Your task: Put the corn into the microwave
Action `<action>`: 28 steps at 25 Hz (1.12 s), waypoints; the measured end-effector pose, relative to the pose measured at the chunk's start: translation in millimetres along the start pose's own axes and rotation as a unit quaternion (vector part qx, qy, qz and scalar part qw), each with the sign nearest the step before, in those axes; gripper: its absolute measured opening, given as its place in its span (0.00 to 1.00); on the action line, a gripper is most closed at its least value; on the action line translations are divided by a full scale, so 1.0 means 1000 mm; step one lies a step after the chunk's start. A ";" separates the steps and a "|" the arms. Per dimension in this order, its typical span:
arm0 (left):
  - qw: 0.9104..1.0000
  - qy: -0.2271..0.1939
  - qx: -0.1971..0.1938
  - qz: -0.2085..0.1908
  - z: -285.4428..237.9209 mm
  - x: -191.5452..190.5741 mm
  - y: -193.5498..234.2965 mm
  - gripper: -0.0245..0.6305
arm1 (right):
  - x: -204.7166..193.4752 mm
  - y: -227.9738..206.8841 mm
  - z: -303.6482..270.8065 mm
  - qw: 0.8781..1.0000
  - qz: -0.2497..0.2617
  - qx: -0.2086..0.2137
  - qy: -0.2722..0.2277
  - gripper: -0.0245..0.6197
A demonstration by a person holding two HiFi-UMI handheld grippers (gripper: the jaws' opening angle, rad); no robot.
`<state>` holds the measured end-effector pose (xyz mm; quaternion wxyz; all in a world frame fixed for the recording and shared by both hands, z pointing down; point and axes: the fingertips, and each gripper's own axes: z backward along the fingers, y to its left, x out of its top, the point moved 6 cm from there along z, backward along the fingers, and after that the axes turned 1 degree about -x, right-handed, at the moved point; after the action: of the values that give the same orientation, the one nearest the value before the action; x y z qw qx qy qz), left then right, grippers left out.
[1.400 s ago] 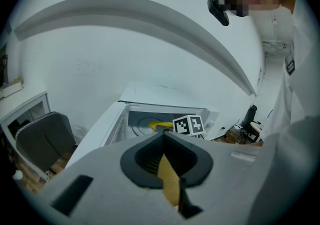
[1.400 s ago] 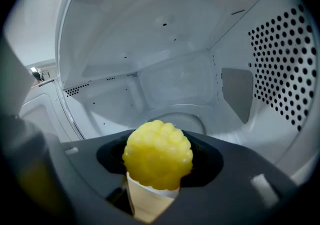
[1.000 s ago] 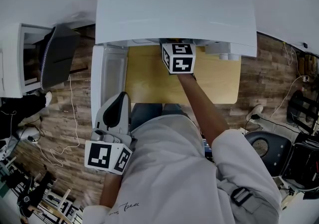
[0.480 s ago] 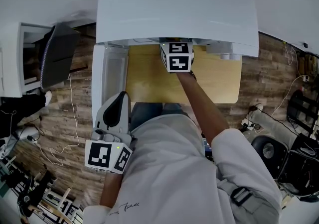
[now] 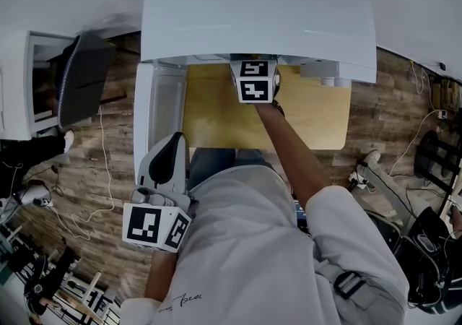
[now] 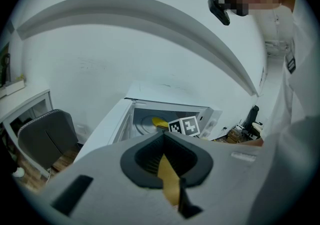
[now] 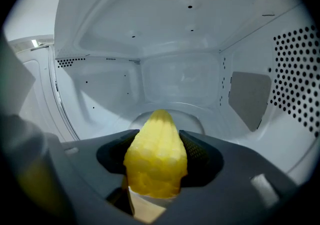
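over the last second our right gripper [image 7: 158,166] has crept a little deeper into the open microwave [image 5: 260,6], while our left gripper [image 6: 162,164] has stayed low by the door, jaws pressed together on nothing. the right jaws pinch the corn [image 7: 156,149] by its sides, tip pointing over the glass turntable [image 7: 175,111]. we judge the cob is now inside the cavity and only needs lowering and letting go

corn [image 7: 156,156]: bright yellow, bumpy kernel rows. microwave [image 7: 190,44] inside: plain white, black dot grid on right wall. marker cube [image 5: 255,81]: black-and-white squares. table [image 5: 317,118]: light tan wood. floor [image 5: 108,165]: brown plank grain.
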<state>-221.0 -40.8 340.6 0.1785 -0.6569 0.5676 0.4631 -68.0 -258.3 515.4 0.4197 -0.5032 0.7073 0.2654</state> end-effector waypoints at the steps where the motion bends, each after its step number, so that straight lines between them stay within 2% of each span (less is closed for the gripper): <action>1: 1.000 0.000 0.000 0.000 0.000 -0.001 0.000 0.02 | -0.001 0.000 0.000 1.000 0.007 -0.002 0.001 0.45; 19: 1.000 -0.003 -0.006 0.000 0.000 0.000 -0.003 0.02 | -0.007 0.008 -0.005 0.996 0.081 -0.019 0.034 0.45; 28: 1.000 -0.003 -0.009 0.000 0.000 0.000 -0.005 0.02 | -0.006 0.006 -0.005 0.996 0.077 -0.013 0.042 0.46</action>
<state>-216.5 -39.7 339.5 0.1749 -0.6569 0.5628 0.4702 -74.4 -257.0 522.9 0.3612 -0.4633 0.7577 0.2843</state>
